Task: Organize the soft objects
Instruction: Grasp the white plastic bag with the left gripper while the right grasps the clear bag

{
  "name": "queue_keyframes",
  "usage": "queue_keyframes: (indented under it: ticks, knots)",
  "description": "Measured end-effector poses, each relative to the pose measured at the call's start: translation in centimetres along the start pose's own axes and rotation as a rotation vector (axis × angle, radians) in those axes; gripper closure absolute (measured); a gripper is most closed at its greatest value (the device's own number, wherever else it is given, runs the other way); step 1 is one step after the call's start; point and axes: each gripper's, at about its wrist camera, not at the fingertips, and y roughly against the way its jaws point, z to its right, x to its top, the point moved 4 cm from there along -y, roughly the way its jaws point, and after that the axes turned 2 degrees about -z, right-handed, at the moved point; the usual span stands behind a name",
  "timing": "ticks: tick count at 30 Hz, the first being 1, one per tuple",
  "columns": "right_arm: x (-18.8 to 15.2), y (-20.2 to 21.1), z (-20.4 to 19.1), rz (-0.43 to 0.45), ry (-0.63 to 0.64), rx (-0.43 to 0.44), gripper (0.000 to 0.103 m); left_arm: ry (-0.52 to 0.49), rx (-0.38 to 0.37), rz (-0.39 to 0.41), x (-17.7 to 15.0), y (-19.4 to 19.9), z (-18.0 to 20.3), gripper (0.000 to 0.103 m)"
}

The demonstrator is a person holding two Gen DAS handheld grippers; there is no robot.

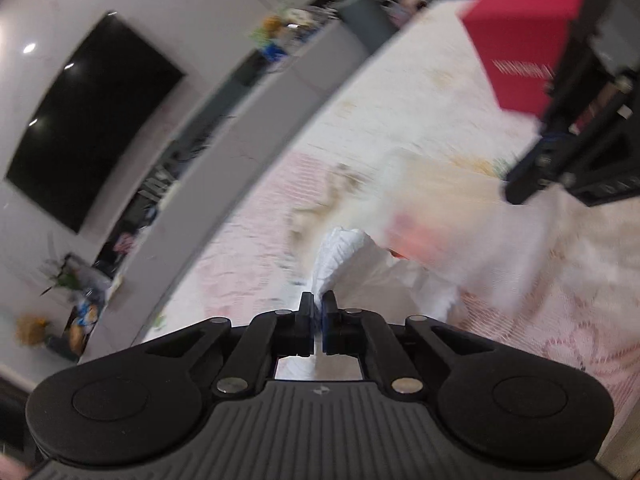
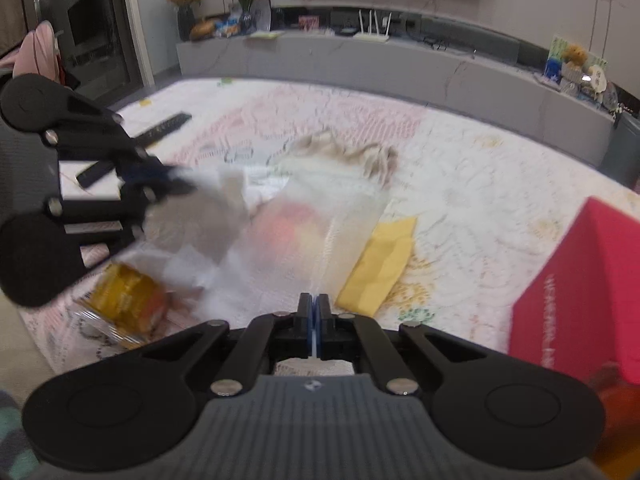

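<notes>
Left wrist — white bag [image 1: 340, 256] pinched betw. left claw [image 1: 318, 312] tips.

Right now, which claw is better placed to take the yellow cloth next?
Right, probably. The yellow cloth lies just beside the right claw; the left claw is across the translucent bag. Both are shut on that bag, so the right must release first.

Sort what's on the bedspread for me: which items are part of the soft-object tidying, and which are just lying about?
Part of the job:
- translucent white bag, pinched by the left gripper and right gripper
- yellow cloth
- beige crumpled fabric
- red box, perhaps the container

Lying about:
- remote control
- yellow snack packet
- TV
</notes>
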Motion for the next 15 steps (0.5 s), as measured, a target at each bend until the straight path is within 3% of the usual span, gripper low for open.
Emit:
queue_keyframes:
  ticks: [7,15]
  knots:
    - [-0.4,5.4,0.4,0.064,0.022,-0.042,0.103,0.117,0.008,0.067,2.6,6.8,-2.2,0.1]
    - [-2.4,11.4,1.4,0.107,0.017,-0.108,0.103,0.15,-0.014,0.171,7.0,14.5,-1.4,0.1]
